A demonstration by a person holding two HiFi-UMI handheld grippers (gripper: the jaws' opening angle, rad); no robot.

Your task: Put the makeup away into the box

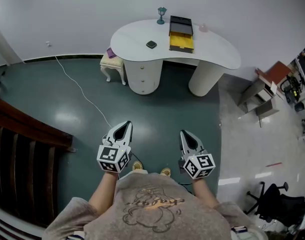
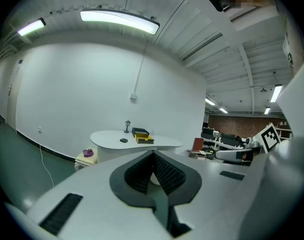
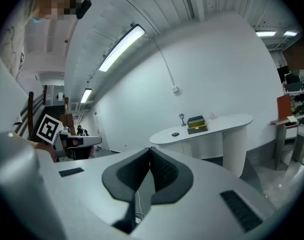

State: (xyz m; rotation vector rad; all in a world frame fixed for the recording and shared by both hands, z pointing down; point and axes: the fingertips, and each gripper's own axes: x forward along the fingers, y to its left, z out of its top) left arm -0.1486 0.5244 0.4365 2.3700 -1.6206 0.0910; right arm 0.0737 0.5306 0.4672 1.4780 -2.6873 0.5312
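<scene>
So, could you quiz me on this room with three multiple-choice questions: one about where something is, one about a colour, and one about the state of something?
1. Where is the small dark case?
A. On the white table, left of the box in the head view
B. On the floor
C. Inside the box

2. What colour is the box's pulled-out drawer?
A. Red
B. Yellow
C. Green

3. How do the jaws of the left tool stand?
A. Wide apart
B. Closed on a brush
C. Together, with nothing between them

Answers:
1. A, since the case lies on the bare tabletop beside the box.
2. B, since the drawer sticking out below the black top is bright yellow.
3. C, since the left gripper view shows the two ribbed pads meeting with nothing between them.
</scene>
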